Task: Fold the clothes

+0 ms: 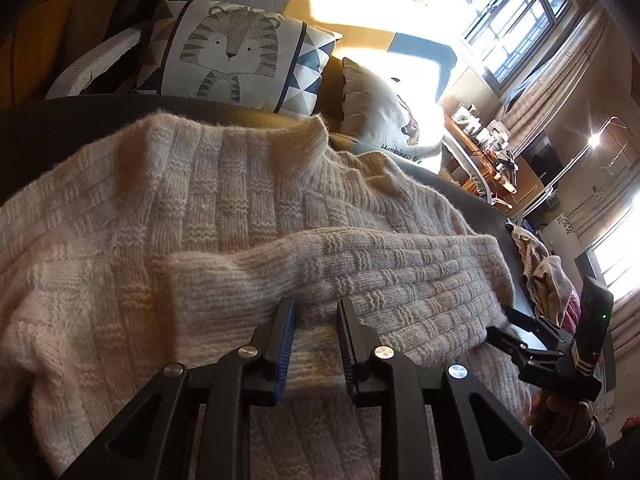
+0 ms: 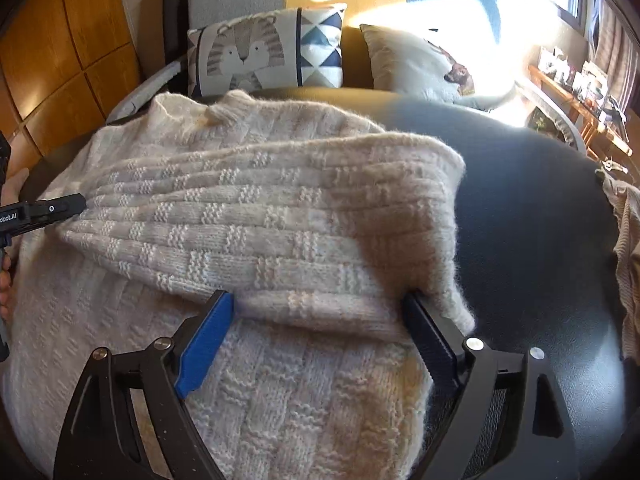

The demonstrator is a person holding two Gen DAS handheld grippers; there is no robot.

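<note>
While the sleeve (image 2: 280,216) lies folded across the sweater (image 1: 120,208), right claw (image 2: 320,336) gapes empty, left claw (image 1: 314,336) nearly shut, seemingly empty; next, probably the other sleeve.

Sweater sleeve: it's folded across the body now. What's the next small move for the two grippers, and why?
Probably lift both grippers clear. The sleeve already lies across the sweater body on the dark table. The right gripper stands wide around the sleeve's fold without pinching. The left gripper is narrow, but I can't tell if it has let go of the cuff end; if not, open it first.
</note>
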